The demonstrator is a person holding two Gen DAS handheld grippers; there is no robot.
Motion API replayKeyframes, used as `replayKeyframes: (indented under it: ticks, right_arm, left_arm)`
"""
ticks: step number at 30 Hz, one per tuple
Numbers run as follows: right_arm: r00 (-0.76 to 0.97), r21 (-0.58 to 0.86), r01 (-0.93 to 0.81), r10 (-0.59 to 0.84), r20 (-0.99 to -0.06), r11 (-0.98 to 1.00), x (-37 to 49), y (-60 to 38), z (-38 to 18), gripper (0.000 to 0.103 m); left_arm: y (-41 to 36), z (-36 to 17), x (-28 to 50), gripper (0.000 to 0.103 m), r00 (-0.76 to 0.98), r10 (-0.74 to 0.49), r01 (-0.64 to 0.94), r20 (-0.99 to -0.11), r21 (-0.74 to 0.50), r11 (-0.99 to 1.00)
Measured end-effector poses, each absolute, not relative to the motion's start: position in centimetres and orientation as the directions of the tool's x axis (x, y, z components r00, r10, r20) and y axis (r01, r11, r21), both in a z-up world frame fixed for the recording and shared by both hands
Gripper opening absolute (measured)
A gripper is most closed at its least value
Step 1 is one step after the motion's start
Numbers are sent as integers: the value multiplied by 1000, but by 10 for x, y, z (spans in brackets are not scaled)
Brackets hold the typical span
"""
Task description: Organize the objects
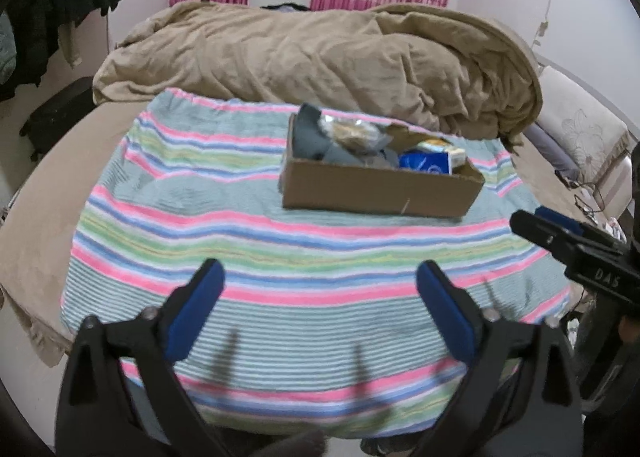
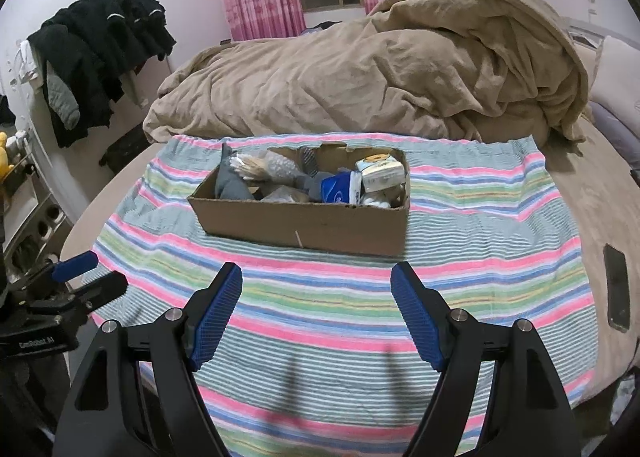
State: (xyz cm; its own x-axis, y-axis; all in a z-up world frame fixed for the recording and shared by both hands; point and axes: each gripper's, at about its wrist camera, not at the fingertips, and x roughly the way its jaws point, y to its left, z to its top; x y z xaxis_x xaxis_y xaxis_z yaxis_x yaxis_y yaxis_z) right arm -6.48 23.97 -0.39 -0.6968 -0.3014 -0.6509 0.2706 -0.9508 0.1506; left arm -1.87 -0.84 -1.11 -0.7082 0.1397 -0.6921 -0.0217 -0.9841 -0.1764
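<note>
Both grippers hang over the striped towel's (image 2: pixel 360 297) near edge with fingers spread wide and nothing between them: the right gripper (image 2: pixel 316 313) and the left gripper (image 1: pixel 320 305). Farther back on the towel sits the cardboard box (image 2: pixel 304 221), holding grey cloth (image 2: pixel 232 185), a blue packet (image 2: pixel 338 187) and other items. Behind it lies a rumpled tan blanket (image 2: pixel 360 81); a dark phone (image 2: pixel 617 287) rests off the towel's right edge.

Bed (image 2: pixel 592 193): striped towel (image 2: pixel 460 241), blanket (image 2: pixel 360 77), perhaps phone (image 2: pixel 617 285).
</note>
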Motion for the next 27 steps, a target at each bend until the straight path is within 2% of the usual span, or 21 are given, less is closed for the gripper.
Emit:
replayKeyframes:
  ticks: [8,27]
  right_arm:
    - [-687,151,272,-301,-662,-950,-65,237,-10,80]
    - [-666,151,264,-293,-686,-953,-69,240,-20,80]
  left_arm:
    - [-4,-7,-14,102,-722,147,-46,-676,-165,-985]
    - [5,-3,-13,102,-727,123,-50,-676,-127,-991]
